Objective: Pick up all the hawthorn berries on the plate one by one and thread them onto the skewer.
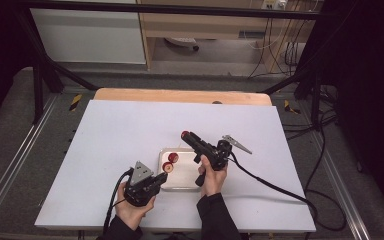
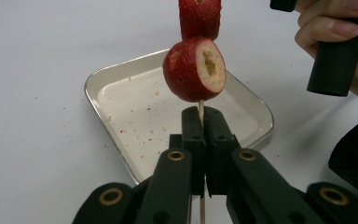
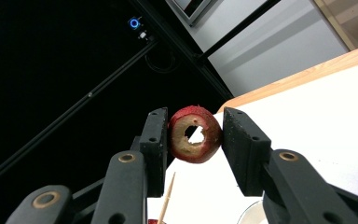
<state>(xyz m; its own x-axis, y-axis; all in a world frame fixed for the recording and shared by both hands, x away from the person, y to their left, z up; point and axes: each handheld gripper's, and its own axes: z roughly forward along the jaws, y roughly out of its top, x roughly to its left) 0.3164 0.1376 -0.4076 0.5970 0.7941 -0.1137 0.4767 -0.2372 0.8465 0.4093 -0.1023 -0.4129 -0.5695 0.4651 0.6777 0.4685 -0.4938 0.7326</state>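
Observation:
My left gripper (image 2: 201,114) is shut on a thin wooden skewer (image 2: 201,108) that stands upright above a metal tray (image 2: 116,77). Two red cored fruit pieces are threaded on it, a lower one (image 2: 191,70) and an upper one (image 2: 199,18). In the high view that gripper (image 1: 163,176) sits at the tray's (image 1: 182,179) near left corner, with the fruit pieces (image 1: 170,162) just beyond its tips. My right gripper (image 3: 196,135) is shut on a red fruit ring (image 3: 205,148) with a hole through its middle. It is held above the tray's far edge (image 1: 186,135). The skewer tip (image 3: 168,196) shows below it.
The tray lies at the middle of a white tabletop (image 1: 105,145) with a wooden far edge (image 1: 180,95). The right gripper's cable (image 1: 280,190) trails to the right across the table. Black frame bars and floor cables surround the table.

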